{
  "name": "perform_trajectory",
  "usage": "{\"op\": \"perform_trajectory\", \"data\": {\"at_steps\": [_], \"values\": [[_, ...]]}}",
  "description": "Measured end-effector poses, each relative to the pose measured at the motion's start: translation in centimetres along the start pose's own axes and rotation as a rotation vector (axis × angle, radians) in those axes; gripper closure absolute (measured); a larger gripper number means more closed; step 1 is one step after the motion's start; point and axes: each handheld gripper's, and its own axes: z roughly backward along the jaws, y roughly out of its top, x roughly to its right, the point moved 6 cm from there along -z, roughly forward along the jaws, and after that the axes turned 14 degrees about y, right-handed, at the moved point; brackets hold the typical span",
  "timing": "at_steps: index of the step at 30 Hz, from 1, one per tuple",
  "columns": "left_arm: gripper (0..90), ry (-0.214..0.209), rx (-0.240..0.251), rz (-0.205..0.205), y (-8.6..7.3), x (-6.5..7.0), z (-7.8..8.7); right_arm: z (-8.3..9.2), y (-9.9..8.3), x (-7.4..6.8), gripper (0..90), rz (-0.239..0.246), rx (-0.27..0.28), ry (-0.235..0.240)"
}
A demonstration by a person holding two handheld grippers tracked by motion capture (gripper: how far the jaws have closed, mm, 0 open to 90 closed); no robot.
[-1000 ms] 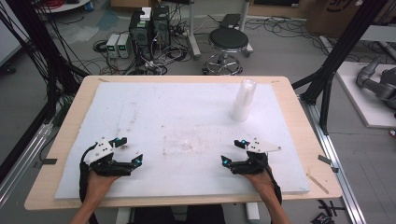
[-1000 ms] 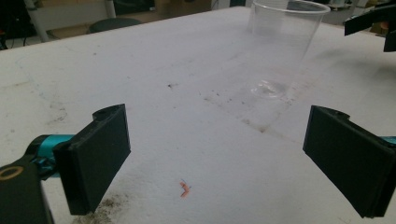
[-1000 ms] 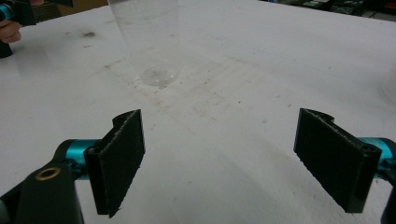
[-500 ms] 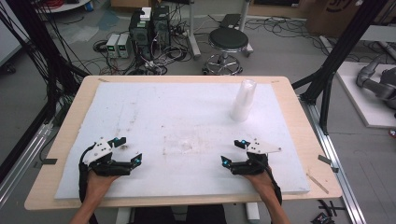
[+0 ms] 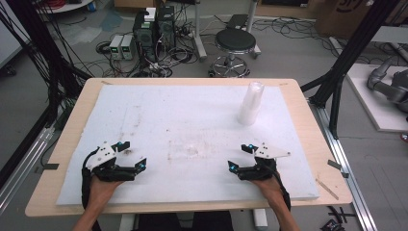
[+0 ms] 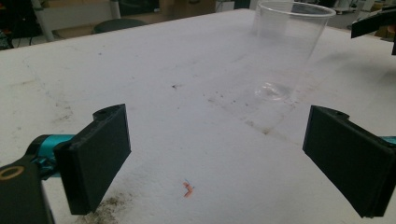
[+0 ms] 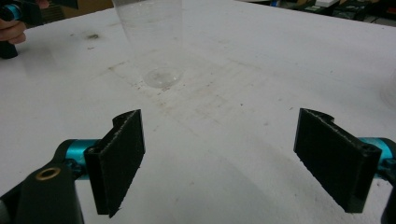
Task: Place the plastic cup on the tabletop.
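Left claw (image 5: 129,155) and right claw (image 5: 240,156) rested on white counter (image 5: 168,115), jaws wide, empty. Clear cup (image 6: 285,51) stood upright between them; cup stack (image 5: 250,103) far right.

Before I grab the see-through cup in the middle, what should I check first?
1. Left hand-held gripper open, nothing between its jaws: ok.
2. Right hand-held gripper open, nothing between its jaws: ok.
3. Clear cup standing upright on the white board: ok.
4. Nothing lying between either gripper and the cup: ok.
5. Tall stack of cups standing well apart from the cup: ok.
6. Cup completely dry inside: cannot tell.
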Motion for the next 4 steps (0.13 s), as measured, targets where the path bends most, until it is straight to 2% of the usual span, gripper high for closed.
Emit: {"op": "perform_trajectory", "data": {"at_steps": [4], "values": [[7.5,0.008,0.001,-0.001,0.02,-0.04,0.0,0.07,0.03,-0.03,16.2,0.01,0.01,-0.004]]}}
